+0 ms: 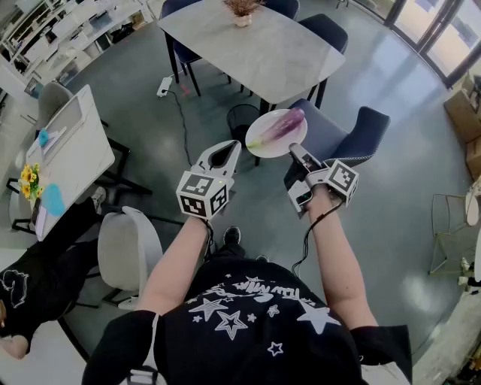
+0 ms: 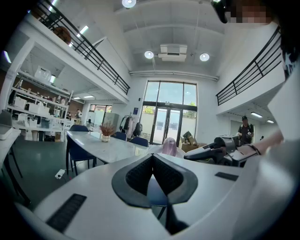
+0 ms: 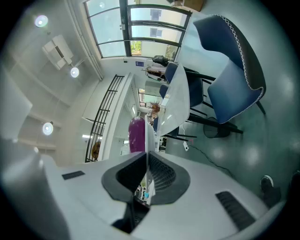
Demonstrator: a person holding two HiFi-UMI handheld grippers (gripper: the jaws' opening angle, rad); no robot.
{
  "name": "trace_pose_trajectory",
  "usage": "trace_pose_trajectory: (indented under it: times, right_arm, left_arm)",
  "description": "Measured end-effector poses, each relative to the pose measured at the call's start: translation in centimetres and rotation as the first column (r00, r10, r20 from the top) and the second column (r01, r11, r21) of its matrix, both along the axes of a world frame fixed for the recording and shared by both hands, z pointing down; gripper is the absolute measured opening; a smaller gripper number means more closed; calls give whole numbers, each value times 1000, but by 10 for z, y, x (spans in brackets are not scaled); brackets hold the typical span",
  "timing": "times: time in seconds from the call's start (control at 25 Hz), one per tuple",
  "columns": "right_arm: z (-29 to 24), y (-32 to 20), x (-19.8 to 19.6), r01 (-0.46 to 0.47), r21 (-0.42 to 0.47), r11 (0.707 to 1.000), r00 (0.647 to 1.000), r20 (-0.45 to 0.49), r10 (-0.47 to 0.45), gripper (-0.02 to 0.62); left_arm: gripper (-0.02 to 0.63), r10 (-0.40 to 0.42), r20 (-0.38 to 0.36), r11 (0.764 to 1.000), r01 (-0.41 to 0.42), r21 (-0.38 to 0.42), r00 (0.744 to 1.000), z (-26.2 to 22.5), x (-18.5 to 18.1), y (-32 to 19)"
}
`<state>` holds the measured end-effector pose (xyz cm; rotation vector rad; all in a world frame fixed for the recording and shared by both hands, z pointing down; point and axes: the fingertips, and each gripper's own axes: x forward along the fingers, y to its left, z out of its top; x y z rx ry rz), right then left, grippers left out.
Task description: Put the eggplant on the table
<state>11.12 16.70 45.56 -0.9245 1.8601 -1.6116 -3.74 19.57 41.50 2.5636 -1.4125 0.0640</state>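
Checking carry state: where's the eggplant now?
Head view, centre: the eggplant lies on the white plate, pinched at its rim by the right gripper, over the blue chair, short of the table.

One eggplant (image 1: 284, 126), one plate (image 1: 259, 143). Two grippers: the left gripper (image 1: 234, 147) and the right gripper (image 1: 295, 150). Two tables: a grey table (image 1: 255, 53) at twelve o'clock, a white table (image 1: 75, 154) at nine o'clock. One plant pot (image 1: 242, 15), one bin (image 1: 242, 120).

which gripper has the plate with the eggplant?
The right gripper, jaws shut on the rim of the plate, eggplant on top. The left gripper is shut on nothing.
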Motion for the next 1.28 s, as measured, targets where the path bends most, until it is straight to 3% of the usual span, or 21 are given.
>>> trace_pose_trajectory:
  times: [1.28]
  right_arm:
    - [5, -11, -16, 3, -12, 1000, 999, -32, -3, 20]
  left_arm:
    - [8, 43, -22, 999, -43, 17, 999, -1, -1, -34]
